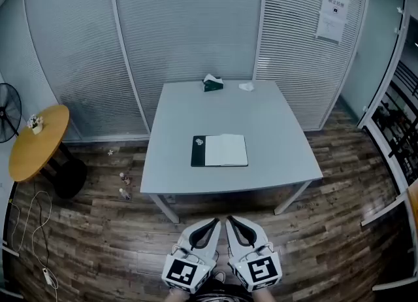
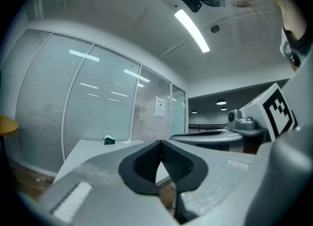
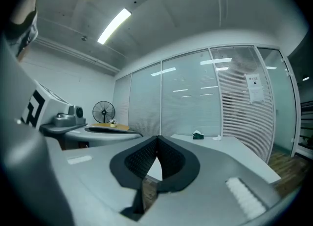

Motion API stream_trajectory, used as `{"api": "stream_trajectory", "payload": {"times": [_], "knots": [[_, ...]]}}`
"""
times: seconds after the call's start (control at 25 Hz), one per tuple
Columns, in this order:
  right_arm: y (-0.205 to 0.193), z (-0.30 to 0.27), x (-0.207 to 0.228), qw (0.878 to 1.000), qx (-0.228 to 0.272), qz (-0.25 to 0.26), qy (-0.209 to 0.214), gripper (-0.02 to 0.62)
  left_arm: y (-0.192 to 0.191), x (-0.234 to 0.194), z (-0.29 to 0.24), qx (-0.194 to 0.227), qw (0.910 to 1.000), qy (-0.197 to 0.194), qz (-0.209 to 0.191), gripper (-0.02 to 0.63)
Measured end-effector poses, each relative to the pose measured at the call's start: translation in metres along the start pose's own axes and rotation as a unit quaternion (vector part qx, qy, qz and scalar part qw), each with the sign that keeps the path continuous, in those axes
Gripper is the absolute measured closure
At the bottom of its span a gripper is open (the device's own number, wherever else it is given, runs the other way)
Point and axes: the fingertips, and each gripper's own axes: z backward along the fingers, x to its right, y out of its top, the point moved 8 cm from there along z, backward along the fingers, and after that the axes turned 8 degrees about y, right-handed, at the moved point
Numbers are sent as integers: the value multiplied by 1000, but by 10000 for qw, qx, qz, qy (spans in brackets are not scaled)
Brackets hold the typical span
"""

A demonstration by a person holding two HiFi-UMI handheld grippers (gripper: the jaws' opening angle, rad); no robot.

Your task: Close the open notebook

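Observation:
An open notebook (image 1: 220,150) lies flat at the middle of the grey table (image 1: 274,131), its white pages up and its dark cover showing at the left. My left gripper (image 1: 215,220) and right gripper (image 1: 228,219) hang side by side below the table's near edge, well short of the notebook. Both point level toward the table. In the left gripper view the left gripper (image 2: 160,142) has its jaws meeting at the tips with nothing between them. The right gripper (image 3: 157,137) looks the same in the right gripper view. The notebook is hidden behind the jaws in both gripper views.
A green tissue box (image 1: 213,83) and a small white object (image 1: 246,86) sit at the table's far edge. A round yellow side table (image 1: 36,140) and a black fan (image 1: 9,111) stand at the left. Glass walls with blinds enclose the back. Cables (image 1: 39,229) trail on the wood floor.

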Motion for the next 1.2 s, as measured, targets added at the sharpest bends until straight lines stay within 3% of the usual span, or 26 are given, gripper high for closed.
{"api": "stream_trajectory", "payload": {"times": [0.48, 1.2], "knots": [[-7, -59, 56, 9997, -66, -72, -205, 595, -6, -38, -75, -96, 9997, -158, -128, 601], [7, -249, 185, 9984, -182, -136, -522, 595, 6, -181, -269, -216, 9977, -608, -191, 601]]}}
